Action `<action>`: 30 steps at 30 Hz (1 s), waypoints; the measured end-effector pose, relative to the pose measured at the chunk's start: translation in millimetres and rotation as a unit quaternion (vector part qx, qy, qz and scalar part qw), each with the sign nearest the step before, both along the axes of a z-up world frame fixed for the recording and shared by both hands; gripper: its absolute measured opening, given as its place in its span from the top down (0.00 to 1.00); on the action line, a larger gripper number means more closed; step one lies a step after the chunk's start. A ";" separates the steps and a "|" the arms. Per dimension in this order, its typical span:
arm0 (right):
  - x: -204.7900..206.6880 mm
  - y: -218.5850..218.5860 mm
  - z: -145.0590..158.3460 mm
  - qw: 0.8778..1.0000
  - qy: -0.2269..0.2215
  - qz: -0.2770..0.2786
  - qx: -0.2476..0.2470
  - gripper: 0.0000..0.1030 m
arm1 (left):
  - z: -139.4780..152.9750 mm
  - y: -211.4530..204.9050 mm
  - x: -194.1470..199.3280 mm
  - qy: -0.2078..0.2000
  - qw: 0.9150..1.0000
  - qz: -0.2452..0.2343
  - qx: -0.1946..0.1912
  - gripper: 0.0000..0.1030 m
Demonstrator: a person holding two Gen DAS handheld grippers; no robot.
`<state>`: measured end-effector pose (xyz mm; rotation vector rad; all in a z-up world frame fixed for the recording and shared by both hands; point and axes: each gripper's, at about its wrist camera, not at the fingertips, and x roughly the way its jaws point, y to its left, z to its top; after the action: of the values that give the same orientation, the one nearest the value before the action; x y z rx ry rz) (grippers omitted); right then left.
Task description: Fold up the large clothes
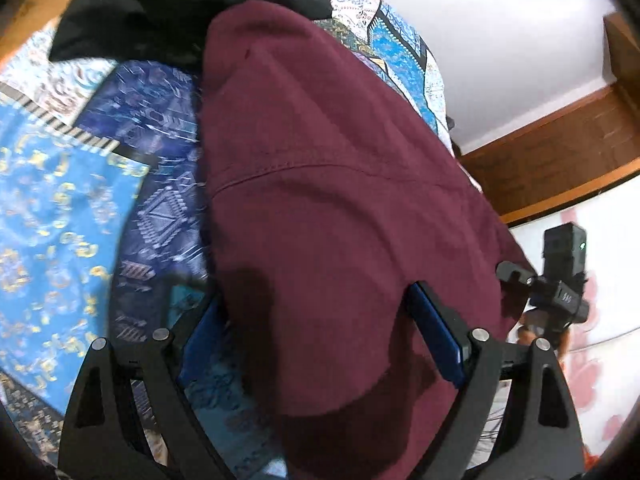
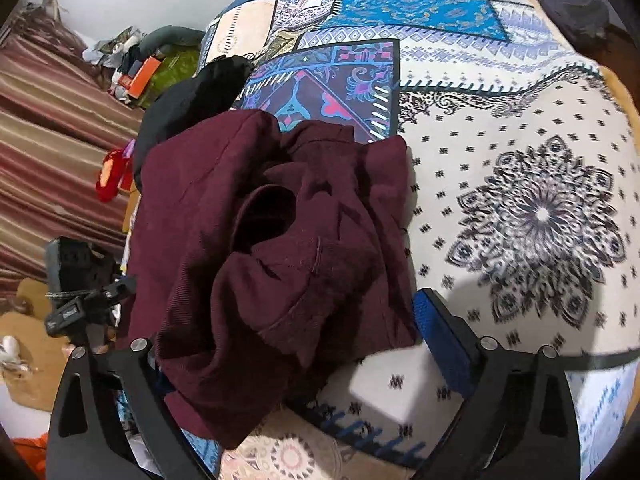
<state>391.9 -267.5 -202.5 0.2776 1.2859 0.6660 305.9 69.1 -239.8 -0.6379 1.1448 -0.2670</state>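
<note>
A large maroon garment (image 1: 328,184) lies on a patterned bedspread (image 1: 60,208). In the left wrist view it is spread smooth and runs between my left gripper's (image 1: 320,320) blue pads (image 1: 436,336); the jaws stand wide apart and open. In the right wrist view the same garment (image 2: 264,248) is bunched and crumpled, with a dark opening in its folds. My right gripper (image 2: 288,320) is open, its right pad (image 2: 440,340) beside the cloth's edge; its left finger is hidden under the cloth. The other gripper (image 2: 76,300) shows at the left, beyond the garment.
A black garment (image 1: 160,4) lies at the far end of the bed, also in the right wrist view (image 2: 200,96). Beyond the bed's left edge are striped fabric (image 2: 52,128), a red object (image 2: 112,172) and clutter. A wooden frame (image 1: 560,160) stands by the white wall.
</note>
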 end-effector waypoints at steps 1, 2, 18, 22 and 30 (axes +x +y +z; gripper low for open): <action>1.9 1.3 -1.5 1.000 0.004 0.000 0.005 0.02 | -3.2 0.1 4.2 0.003 1.000 0.000 -0.009 0.11; 4.6 4.2 -3.5 1.000 0.009 0.002 0.007 0.01 | -6.6 -0.4 10.0 0.006 1.000 -0.001 -0.017 0.10; 18.8 13.2 -6.6 0.999 0.051 0.003 0.015 0.18 | -15.6 13.0 29.5 0.016 0.996 0.014 -0.085 0.29; 7.9 11.4 7.9 0.999 0.029 -0.013 0.005 0.43 | -1.6 14.3 25.4 0.008 0.996 0.015 -0.084 0.46; -16.5 18.7 31.9 1.000 0.031 -0.006 -0.001 0.70 | 65.1 3.0 6.1 -0.057 0.997 -0.026 -0.052 0.61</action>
<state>375.3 -248.8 -170.6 0.3060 1.3422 0.6493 312.0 72.1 -174.7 -0.6765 1.0426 -0.4038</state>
